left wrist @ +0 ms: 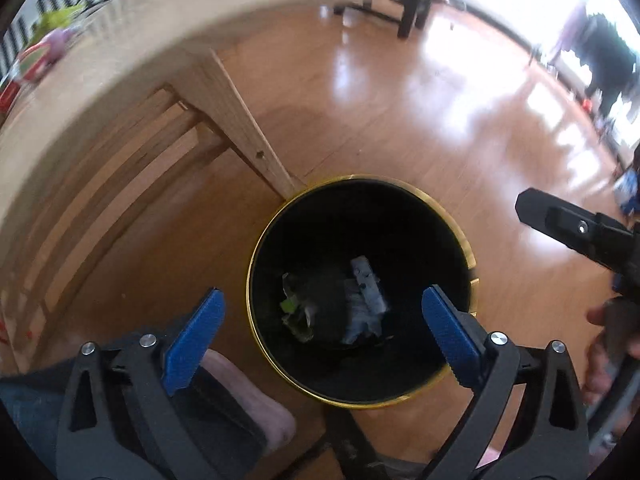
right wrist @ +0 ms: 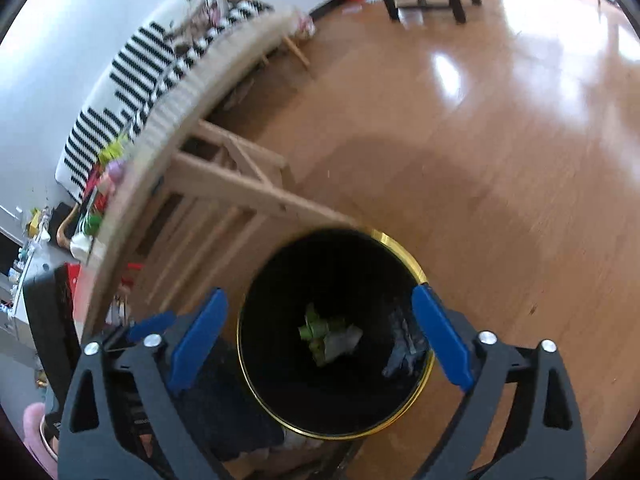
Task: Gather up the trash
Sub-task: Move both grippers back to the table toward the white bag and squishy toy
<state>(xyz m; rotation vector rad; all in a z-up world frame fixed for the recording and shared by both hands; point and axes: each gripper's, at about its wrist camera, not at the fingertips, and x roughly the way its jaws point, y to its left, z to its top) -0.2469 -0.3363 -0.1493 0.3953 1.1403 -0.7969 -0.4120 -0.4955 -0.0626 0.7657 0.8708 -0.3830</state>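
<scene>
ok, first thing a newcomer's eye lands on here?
The black bin with a gold rim on the wood floor, dead centre under both open grippers, left and right. Crumpled trash lies at its bottom, a wooden table leg just behind.

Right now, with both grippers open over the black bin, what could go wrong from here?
1. The black gold-rimmed bin stands against a pale wooden table leg; a careless withdrawal might knock either.
2. The left gripper and right gripper hover close together and could collide.
3. The crumpled grey and green wrappers lie deep in the bin; blur hides any strays.
</scene>
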